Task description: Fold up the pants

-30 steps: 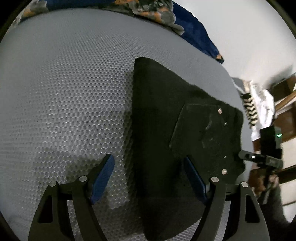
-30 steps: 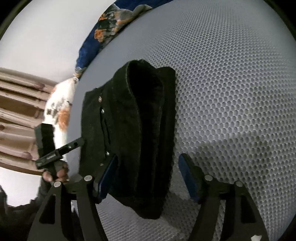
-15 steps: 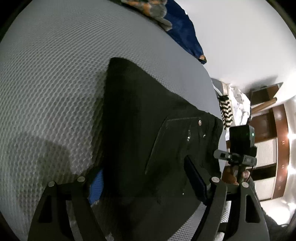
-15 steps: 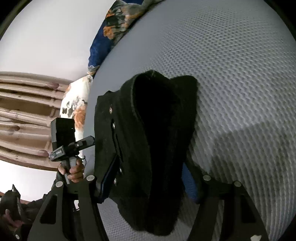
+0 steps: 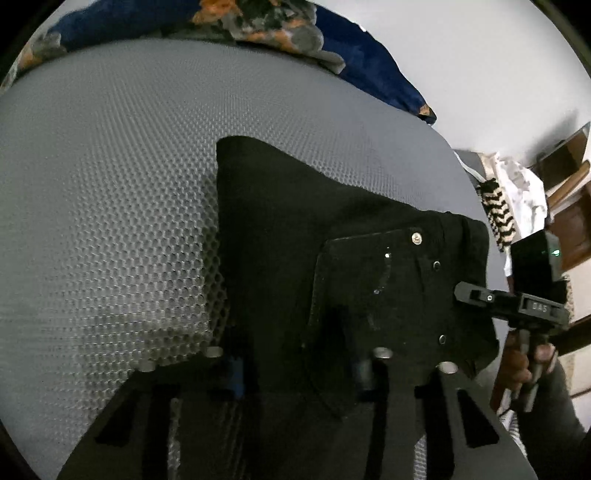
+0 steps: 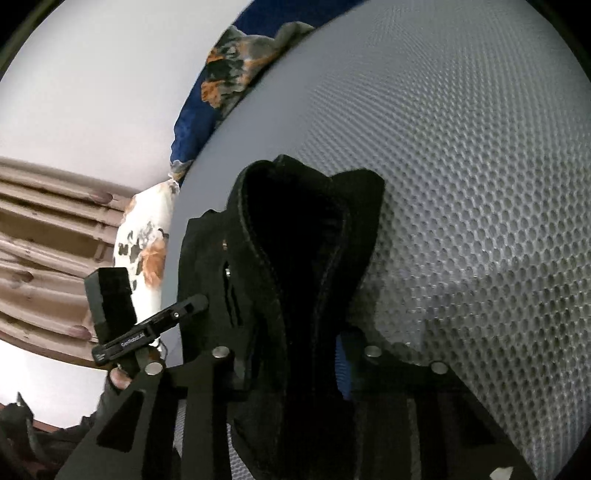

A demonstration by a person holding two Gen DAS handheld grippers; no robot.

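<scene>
lying on a grey honeycomb-textured mattress (image 5: 110, 184), the black pants (image 5: 332, 240) are folded into a compact bundle, with a back pocket (image 5: 373, 295) and its metal rivets facing up in the left wrist view. the waistband end sits toward the mattress edge, near a striped cloth (image 5: 496, 210) and white fabric beyond it.

left claw (image 5: 299, 369): both fingers are pressed in against the near edge of the pants, cloth filling the gap between them; it is clamped on the pants. the blue finger pads (image 5: 236, 373) are largely buried in the fabric.

right claw (image 6: 284, 362): fingers drawn in on either side of the thick folded edge of the pants (image 6: 295, 258), cloth bunched between them and rising in a rounded hump above; it too grips the pants. a blue pad (image 6: 341, 365) shows just right of the cloth.

each wrist view shows the opposite handheld unit at the far side of the bundle, with a hand (image 5: 524, 365) on its grip; whether its tip touches the cloth from that angle cannot be told.

a blue floral blanket (image 5: 258, 22) lies along the far edge of the mattress below a white wall. a floral pillow (image 6: 147, 243) and brown wooden slats (image 6: 44, 236) appear in the right wrist view.
</scene>
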